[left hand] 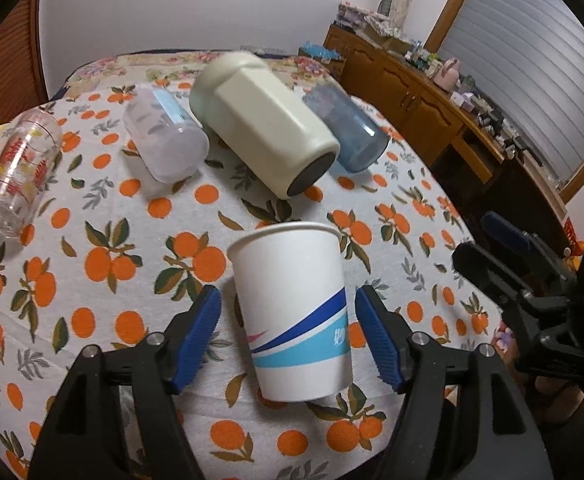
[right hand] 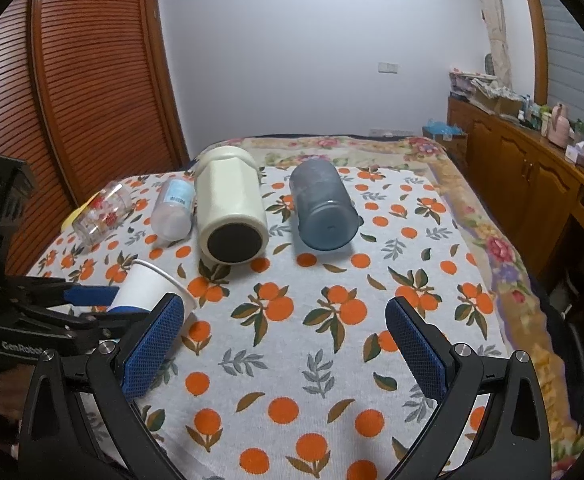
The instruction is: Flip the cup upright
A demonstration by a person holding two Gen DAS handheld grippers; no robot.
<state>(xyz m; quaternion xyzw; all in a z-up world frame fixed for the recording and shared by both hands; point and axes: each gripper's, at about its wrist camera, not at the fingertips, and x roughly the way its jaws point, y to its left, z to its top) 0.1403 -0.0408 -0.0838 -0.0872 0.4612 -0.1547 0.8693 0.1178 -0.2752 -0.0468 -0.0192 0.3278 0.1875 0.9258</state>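
Observation:
A white paper cup [left hand: 295,308] with blue stripes stands upright on the orange-print tablecloth [left hand: 104,280], between the blue pads of my left gripper [left hand: 288,336]. The pads stand a little apart from the cup's sides, so the left gripper is open. In the right wrist view the same cup [right hand: 148,284] appears at the left, partly hidden by the left gripper [right hand: 88,300]. My right gripper [right hand: 284,344] is open and empty above the cloth. It also shows at the right edge of the left wrist view [left hand: 491,248].
Several cups lie on their sides behind the paper cup: a printed glass [left hand: 16,172], a frosted plastic cup [left hand: 164,136], a cream flask [left hand: 268,124] and a blue-grey tumbler [left hand: 347,128]. A wooden sideboard [left hand: 419,96] stands to the right.

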